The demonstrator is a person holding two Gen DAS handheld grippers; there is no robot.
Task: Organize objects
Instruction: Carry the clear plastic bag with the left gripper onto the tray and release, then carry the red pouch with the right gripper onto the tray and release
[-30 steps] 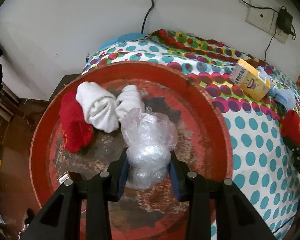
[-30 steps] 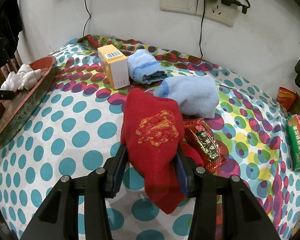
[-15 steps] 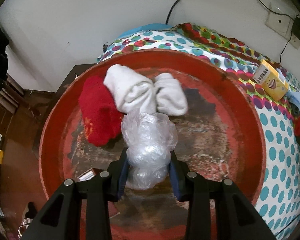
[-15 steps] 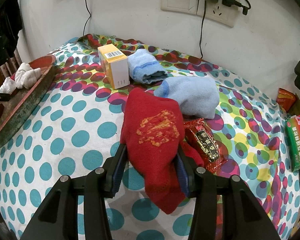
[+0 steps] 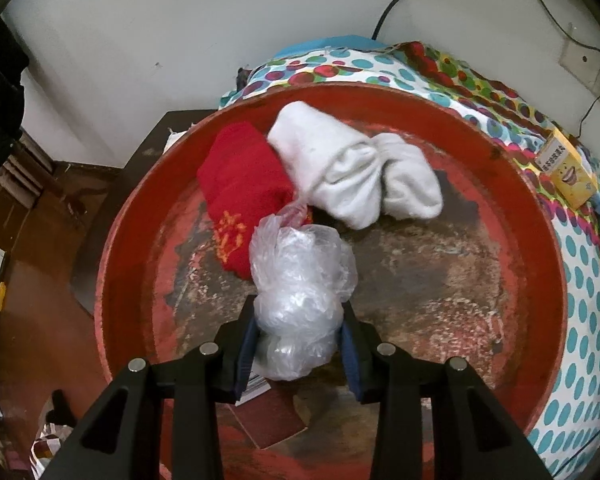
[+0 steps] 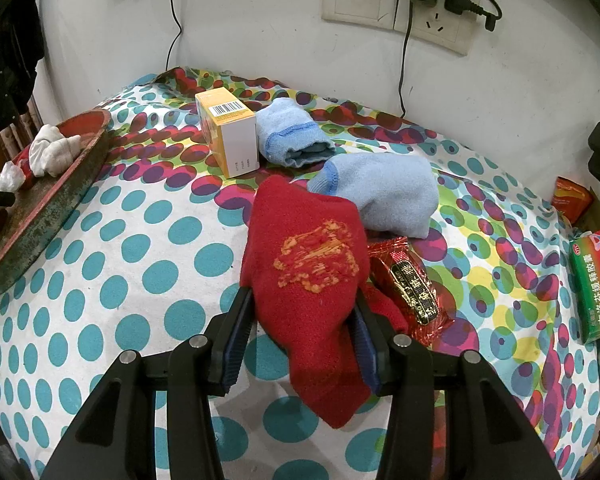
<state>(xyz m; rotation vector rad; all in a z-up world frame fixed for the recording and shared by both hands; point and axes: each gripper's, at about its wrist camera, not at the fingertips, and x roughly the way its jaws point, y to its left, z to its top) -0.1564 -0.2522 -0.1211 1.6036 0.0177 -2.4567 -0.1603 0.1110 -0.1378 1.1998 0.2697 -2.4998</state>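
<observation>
Left claw (image 5: 298, 344) opening around plastic bag (image 5: 300, 280); right claw (image 6: 302, 340) gripping red sock (image 6: 312, 280).

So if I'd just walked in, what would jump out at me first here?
Probably the big round red tray, worn and rusty inside, holding a white sock bundle and a red sock. Over it the left gripper, its jaws opening, has a crumpled clear plastic bag between them. On the bright polka-dot cloth alongside, the right gripper clamps a second red sock with a gold emblem.
</observation>
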